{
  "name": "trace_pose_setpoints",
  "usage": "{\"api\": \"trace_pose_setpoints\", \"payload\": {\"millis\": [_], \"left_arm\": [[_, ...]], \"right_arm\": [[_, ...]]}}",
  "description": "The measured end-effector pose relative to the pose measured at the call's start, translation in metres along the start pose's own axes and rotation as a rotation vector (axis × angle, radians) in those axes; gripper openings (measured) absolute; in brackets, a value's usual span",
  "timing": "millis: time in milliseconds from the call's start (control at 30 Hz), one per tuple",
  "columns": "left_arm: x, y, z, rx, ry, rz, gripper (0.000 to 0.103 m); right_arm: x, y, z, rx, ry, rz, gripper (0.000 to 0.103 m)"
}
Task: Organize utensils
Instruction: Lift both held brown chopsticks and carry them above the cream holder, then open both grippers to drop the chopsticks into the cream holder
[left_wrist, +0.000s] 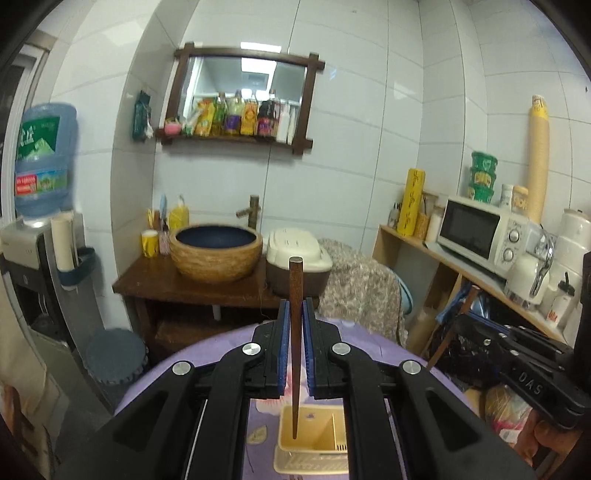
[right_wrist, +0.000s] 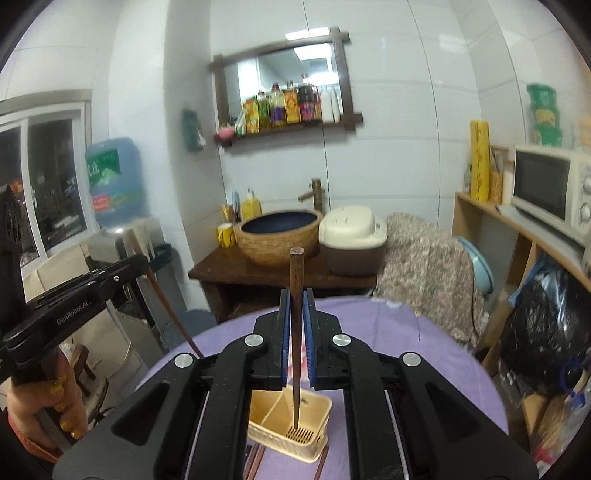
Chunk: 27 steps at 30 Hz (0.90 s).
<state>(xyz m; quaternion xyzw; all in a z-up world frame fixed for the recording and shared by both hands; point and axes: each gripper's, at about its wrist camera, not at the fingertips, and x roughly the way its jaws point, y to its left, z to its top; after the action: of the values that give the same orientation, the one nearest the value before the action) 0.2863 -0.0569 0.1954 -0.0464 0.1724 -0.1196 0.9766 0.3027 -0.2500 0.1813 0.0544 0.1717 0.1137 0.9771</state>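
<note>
My left gripper (left_wrist: 294, 310) is shut on a dark wooden chopstick (left_wrist: 294, 332), held upright with its thin tip inside the cream utensil holder (left_wrist: 314, 435) below. My right gripper (right_wrist: 294, 301) is shut on a second wooden chopstick (right_wrist: 295, 332), also upright, its tip down in the slotted compartment of the same cream holder (right_wrist: 291, 432). The holder stands on a purple tablecloth (right_wrist: 406, 343). More chopsticks (right_wrist: 255, 461) lie on the cloth beside the holder. The left gripper shows at the left of the right wrist view (right_wrist: 129, 266), the right gripper at the right of the left wrist view (left_wrist: 461, 310).
A wooden washstand (left_wrist: 166, 280) with a woven basin (left_wrist: 216, 251) and a rice cooker (left_wrist: 295, 254) stands beyond the table. A water dispenser (left_wrist: 40, 236) is at left, a shelf with a microwave (left_wrist: 476, 232) at right, and a cloth-draped chair (right_wrist: 424, 258) behind the table.
</note>
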Motion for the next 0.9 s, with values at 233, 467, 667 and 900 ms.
{"api": "trace_pose_setpoints", "payload": {"millis": [233, 467, 667, 900], "left_arm": [[0.028, 0.007, -0.039, -0.026, 0.083, 0.003, 0.009], [0.047, 0.014, -0.064, -0.043, 0.153, 0.008, 0.008], [0.056, 0.015, -0.075, -0.043, 0.182, 0.014, 0.009], [0.056, 0.014, -0.074, -0.049, 0.193, 0.008, 0.009]], "right_arm": [[0.034, -0.015, -0.047, 0.057, 0.09, -0.001, 0.008], [0.045, -0.029, -0.062, 0.117, 0.114, 0.003, 0.008], [0.046, -0.034, -0.063, 0.141, 0.106, 0.006, 0.008], [0.046, -0.036, -0.064, 0.142, 0.101, -0.007, 0.008]]}}
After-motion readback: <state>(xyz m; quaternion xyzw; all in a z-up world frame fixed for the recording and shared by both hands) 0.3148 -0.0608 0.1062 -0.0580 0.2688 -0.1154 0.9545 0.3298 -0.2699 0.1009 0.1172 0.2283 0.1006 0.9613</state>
